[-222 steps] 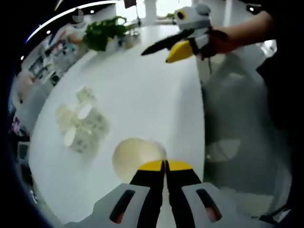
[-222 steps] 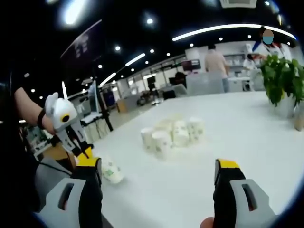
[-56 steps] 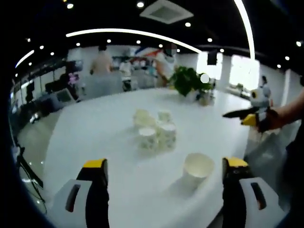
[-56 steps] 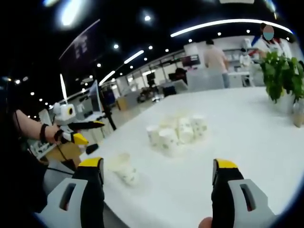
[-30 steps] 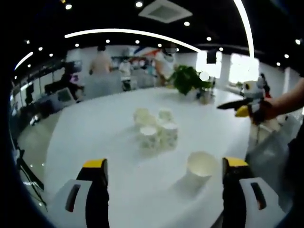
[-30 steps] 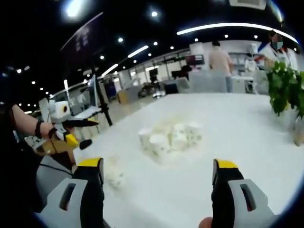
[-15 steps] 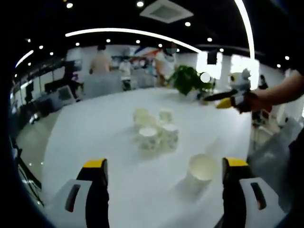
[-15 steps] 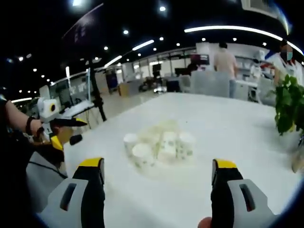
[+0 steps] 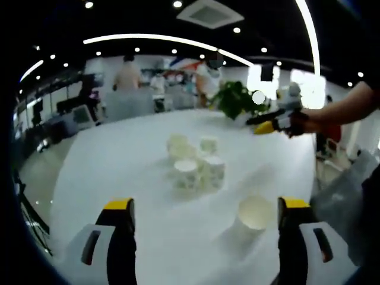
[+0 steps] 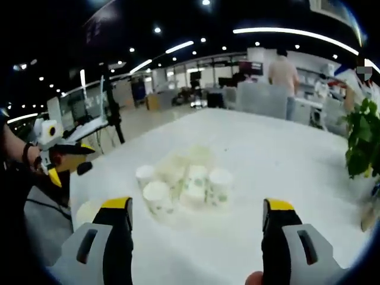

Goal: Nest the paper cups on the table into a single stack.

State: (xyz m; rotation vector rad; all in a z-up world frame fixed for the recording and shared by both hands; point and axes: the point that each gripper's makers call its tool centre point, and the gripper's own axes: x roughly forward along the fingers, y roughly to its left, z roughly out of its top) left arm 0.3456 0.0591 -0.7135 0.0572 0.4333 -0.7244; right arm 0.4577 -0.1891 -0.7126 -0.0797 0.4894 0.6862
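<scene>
A cluster of several upright patterned paper cups point(image 9: 196, 163) stands mid-table; the right gripper view shows the same cluster point(image 10: 184, 181) ahead. One lone cup point(image 9: 254, 215) stands upright near the table edge, just inside my left gripper's right finger; in the right gripper view it peeks out point(image 10: 88, 212) beside the left jaw. My left gripper point(image 9: 205, 214) is open, hovering above the table with nothing held. My right gripper point(image 10: 198, 217) is open and empty too, and appears in the left gripper view point(image 9: 270, 120) beyond the cluster. The left gripper point(image 10: 59, 163) shows at the table's left edge.
The round white table point(image 9: 119, 154) has a potted green plant point(image 9: 234, 98) at its far side, also seen at right point(image 10: 363, 136). People stand at desks point(image 10: 282, 74) behind the table. A person's arm point(image 9: 335, 110) reaches in from the right.
My right gripper has moved forward over the table toward the cluster, which looms larger now. The left gripper holds nearly still; the lone cup stays put.
</scene>
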